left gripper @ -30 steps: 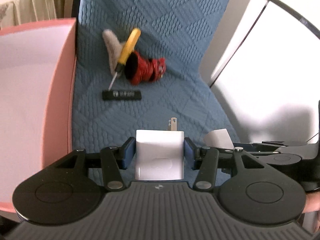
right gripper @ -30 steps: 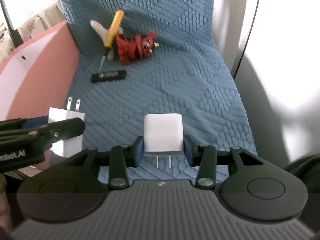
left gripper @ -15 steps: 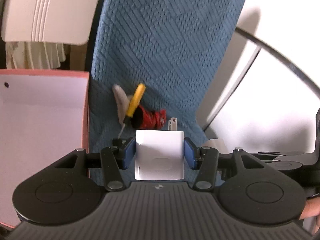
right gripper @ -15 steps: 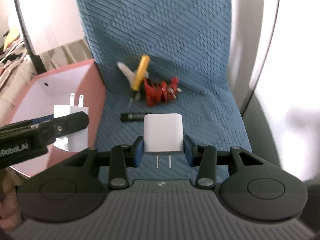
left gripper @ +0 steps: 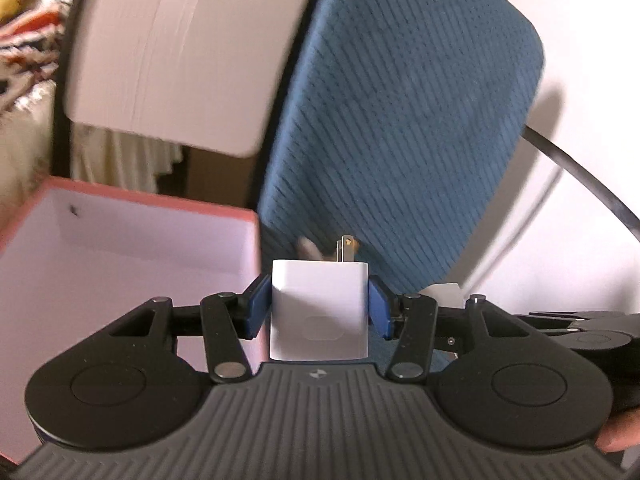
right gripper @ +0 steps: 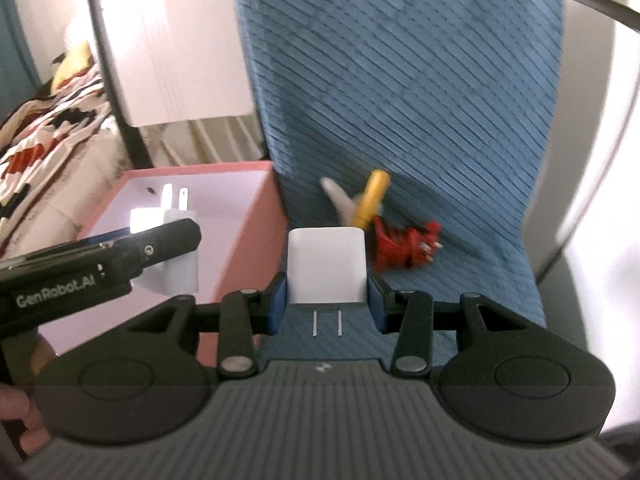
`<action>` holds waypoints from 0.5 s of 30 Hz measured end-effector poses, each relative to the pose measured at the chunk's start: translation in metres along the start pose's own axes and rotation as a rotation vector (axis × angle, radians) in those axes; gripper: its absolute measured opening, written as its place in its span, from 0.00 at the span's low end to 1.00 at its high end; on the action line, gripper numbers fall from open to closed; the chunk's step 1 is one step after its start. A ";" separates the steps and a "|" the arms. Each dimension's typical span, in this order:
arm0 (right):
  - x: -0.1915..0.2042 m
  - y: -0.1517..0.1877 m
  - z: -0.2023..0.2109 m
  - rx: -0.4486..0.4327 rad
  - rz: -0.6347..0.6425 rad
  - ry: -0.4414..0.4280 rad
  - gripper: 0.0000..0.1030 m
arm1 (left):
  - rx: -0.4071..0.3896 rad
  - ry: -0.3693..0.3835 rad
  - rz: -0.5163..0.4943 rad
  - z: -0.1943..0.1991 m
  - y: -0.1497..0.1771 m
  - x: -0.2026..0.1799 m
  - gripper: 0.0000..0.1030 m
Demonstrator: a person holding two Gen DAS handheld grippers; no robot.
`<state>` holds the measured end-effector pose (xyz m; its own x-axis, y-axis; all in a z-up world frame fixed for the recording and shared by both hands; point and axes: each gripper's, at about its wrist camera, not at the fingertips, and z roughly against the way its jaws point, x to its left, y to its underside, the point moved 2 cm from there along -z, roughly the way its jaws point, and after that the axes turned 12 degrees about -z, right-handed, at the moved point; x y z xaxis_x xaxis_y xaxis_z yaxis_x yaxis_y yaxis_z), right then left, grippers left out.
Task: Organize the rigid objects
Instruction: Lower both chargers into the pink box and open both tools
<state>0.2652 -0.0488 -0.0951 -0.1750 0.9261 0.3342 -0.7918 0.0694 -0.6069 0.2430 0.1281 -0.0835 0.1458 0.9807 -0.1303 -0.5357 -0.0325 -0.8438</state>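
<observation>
My left gripper [left gripper: 319, 300] is shut on a white wall charger [left gripper: 319, 312], prongs pointing away from me, beside the right wall of the open pink box [left gripper: 160, 200]. In the right wrist view the left gripper [right gripper: 176, 240] holds that charger [right gripper: 172, 224] over the pink box [right gripper: 200, 168]. My right gripper [right gripper: 326, 300] is shut on a second white charger [right gripper: 326, 268], prongs toward the camera, above the blue chair seat [right gripper: 460, 300]. A yellow-handled screwdriver [right gripper: 370, 200], a red object [right gripper: 404, 246] and a white fluffy piece [right gripper: 340, 200] lie at the back of the seat.
The blue quilted chair back [left gripper: 400, 120] rises ahead, with a black armrest bar [left gripper: 580, 176] at the right. A white panel [left gripper: 180, 60] stands behind the box. A patterned blanket [right gripper: 48, 120] lies far left. A person's fingers [right gripper: 16, 420] hold the handle.
Both grippers have risen with their chargers and tilted up, so the seat dropped in view. The left gripper moved over the pink box. The black bar on the seat is now hidden.
</observation>
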 end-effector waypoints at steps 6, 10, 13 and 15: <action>0.041 -0.013 -0.011 -0.005 0.041 -0.067 0.44 | -0.018 -0.047 0.014 0.009 -0.009 0.033 0.56; 0.069 -0.016 -0.025 0.021 0.070 -0.106 0.44 | -0.014 -0.091 0.046 0.012 -0.012 0.065 0.56; 0.089 -0.015 -0.038 0.056 0.102 -0.133 0.44 | 0.009 -0.131 0.064 0.013 -0.005 0.088 0.56; 0.100 -0.014 -0.049 0.080 0.114 -0.147 0.44 | 0.025 -0.152 0.080 0.016 0.001 0.102 0.56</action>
<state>0.2870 0.0607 -0.0885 -0.3449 0.8620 0.3716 -0.8051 -0.0681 -0.5892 0.2444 0.2311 -0.0897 -0.0250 0.9931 -0.1146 -0.5611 -0.1088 -0.8205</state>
